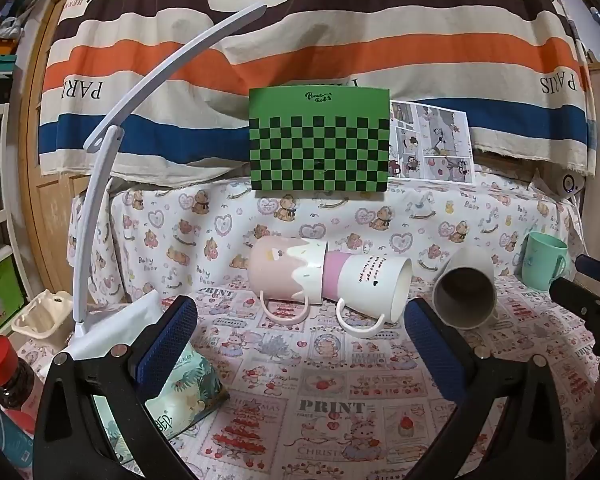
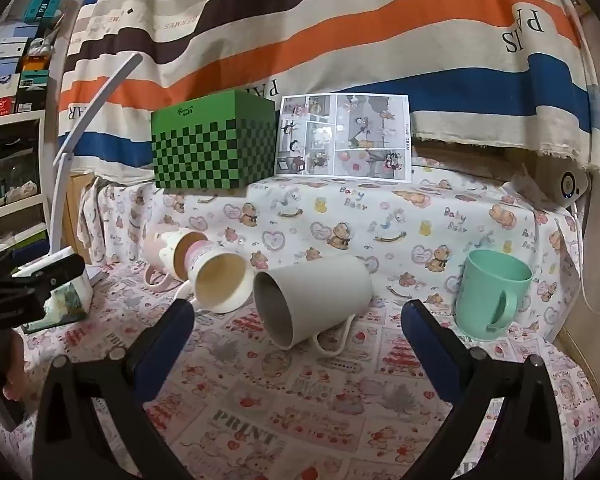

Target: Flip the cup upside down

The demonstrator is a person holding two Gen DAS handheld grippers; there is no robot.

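Flipping has not begun: 4 cups are seen on the patterned desk (image 2: 300,412). Left gripper (image 1: 300,340) and right gripper (image 2: 298,340) are both held with fingers wide apart, nothing between them.

- Green cup (image 2: 492,294), right of centre in the right wrist view, stands upright, mouth up; judged the likeliest target. Which cup is meant cannot be told from the task.
- Grey-white cup (image 2: 312,300) lies on its side at centre, mouth toward the camera.
- Lettered white cup (image 1: 374,288) is nested into pink cup (image 1: 284,272), both on their sides.

Suggested: wall gripped mid-height, handle avoided, cup lifted clear before being turned, rim set down flat.

Hidden: green cup's far side; pink cup's interior; lettering too small to read.
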